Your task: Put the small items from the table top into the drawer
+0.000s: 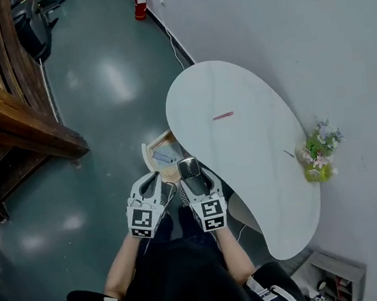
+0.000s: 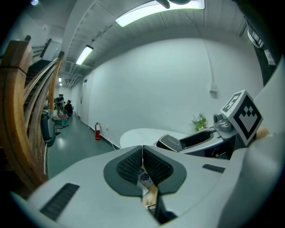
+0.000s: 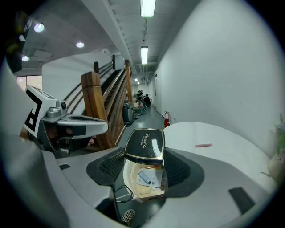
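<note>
My right gripper (image 1: 190, 173) (image 3: 144, 156) is shut on a black compact case with gold trim (image 1: 188, 167) (image 3: 144, 144) and holds it above the open wooden drawer (image 1: 149, 151) (image 3: 130, 189) at the table's left edge. In the drawer lie a bluish card and other small flat items (image 3: 149, 178). My left gripper (image 1: 154, 182) (image 2: 142, 153) hangs beside it with its pads together and nothing between them. A thin pink item (image 1: 223, 115) (image 3: 203, 145) lies in the middle of the white kidney-shaped table (image 1: 244, 153). A small dark item (image 1: 289, 154) lies near the plant.
A potted plant with flowers (image 1: 320, 153) stands at the table's right edge by the white wall. A wooden staircase (image 1: 11, 114) rises at the left across the green floor. A red fire extinguisher (image 1: 140, 2) stands by the far wall. A cable (image 3: 118, 193) hangs under the drawer.
</note>
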The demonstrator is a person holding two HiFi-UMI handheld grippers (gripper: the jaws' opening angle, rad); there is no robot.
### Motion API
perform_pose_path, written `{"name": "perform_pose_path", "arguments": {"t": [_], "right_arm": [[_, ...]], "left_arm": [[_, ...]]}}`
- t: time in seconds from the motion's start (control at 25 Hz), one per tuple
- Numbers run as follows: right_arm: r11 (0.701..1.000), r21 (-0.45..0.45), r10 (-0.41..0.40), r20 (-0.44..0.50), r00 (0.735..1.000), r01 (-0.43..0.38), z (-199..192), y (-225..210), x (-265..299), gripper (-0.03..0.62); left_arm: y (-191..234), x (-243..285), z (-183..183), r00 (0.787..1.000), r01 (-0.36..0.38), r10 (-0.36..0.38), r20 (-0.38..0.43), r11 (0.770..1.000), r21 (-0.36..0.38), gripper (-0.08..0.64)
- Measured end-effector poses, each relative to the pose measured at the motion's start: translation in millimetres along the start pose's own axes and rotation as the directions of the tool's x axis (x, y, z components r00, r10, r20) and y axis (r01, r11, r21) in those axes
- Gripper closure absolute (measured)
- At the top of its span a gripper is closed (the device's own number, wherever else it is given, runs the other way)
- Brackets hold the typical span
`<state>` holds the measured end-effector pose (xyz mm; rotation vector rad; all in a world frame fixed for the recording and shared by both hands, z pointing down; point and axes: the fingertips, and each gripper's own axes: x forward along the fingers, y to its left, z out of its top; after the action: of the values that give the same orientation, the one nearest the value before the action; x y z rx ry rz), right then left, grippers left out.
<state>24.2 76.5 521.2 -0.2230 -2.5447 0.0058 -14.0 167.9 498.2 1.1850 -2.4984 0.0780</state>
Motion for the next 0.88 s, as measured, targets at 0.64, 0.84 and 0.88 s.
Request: {"name": "perform_pose_path", "arguments": {"t": [0.64, 0.84, 0.88], "right_arm": [[0.967, -0.084, 0.223, -0.18, 0.958, -0.241, -73, 1, 102, 0.293], [0.955, -0.094, 0.255, -0.222, 0.941, -0.281, -98, 2, 136, 0.293], [0.954, -0.092, 0.26, -0.23, 0.938, -0.287, -103, 3, 143, 0.293]], "left_arm": [[32, 48, -91, 0.974, -0.212, 0.191, -0.124, 0.959, -0.186, 0.54], [50, 62, -118, 0.96, -0.263, 0.235, -0.151, 0.943, -0.206, 0.54], [53, 65, -123, 0.958, -0.27, 0.24, -0.155, 0.94, -0.208, 0.54]]}}
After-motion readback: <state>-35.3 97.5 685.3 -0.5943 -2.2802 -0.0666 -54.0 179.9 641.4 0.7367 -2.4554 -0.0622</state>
